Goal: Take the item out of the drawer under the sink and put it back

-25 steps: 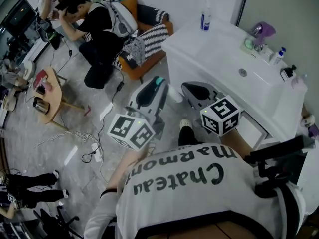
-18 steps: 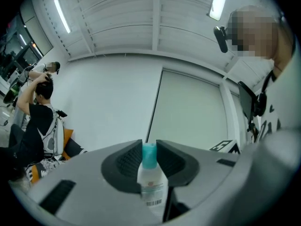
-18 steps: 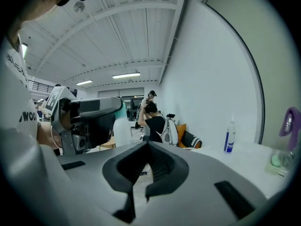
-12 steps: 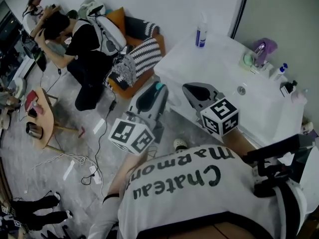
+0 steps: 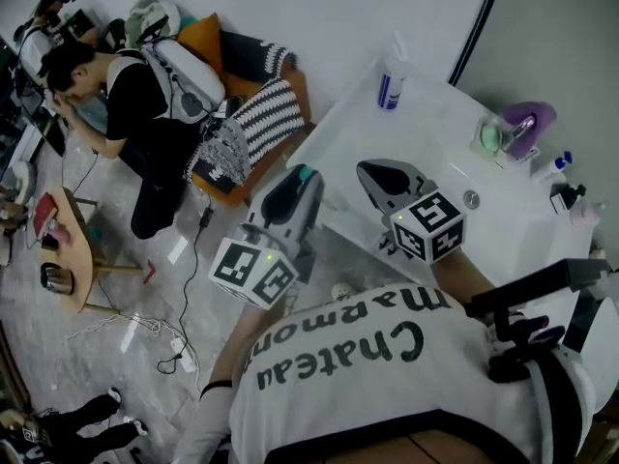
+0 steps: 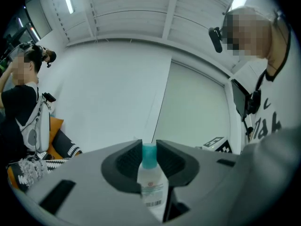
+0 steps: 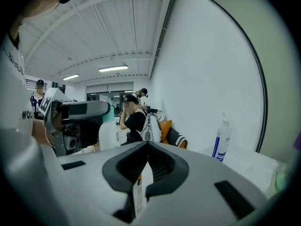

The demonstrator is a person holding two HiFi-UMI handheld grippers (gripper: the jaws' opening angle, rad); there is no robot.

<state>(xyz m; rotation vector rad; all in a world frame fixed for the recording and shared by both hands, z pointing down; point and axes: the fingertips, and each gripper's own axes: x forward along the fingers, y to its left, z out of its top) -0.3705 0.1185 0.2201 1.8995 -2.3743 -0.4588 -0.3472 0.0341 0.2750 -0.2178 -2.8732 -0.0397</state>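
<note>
Head view with both gripper views, one instant. The left gripper (image 6: 149,147) is closed on a small clear bottle (image 6: 151,180) with a teal cap. Its ribbed pads (image 6: 126,160) press the bottle from either side, with the cap at the jaw tips pointing away from the camera and the labelled body, barcode included, running back between the jaws. The right gripper (image 7: 147,145) is closed, its tips meeting, and it grips nothing. In the head view the two grippers are held side by side in the air, apart from each other. Each has its marker cube (left (image 5: 253,271), right (image 5: 428,225)) nearest the operator's white shirt (image 5: 387,375), and both point toward the front of the white desk (image 5: 426,129) that carries the sink. The bottle hangs clear of the desk, above the grey floor (image 5: 145,375) and just before the desk's near corner. On the desk stand a white pump bottle (image 5: 392,71) with a blue label, near the wall, and a purple object (image 5: 527,122) farther along — what it is cannot be told. At left a person in a black top (image 5: 131,100) sits bent forward beside an orange sofa (image 5: 208,39) with striped cushions (image 5: 266,114).
</note>
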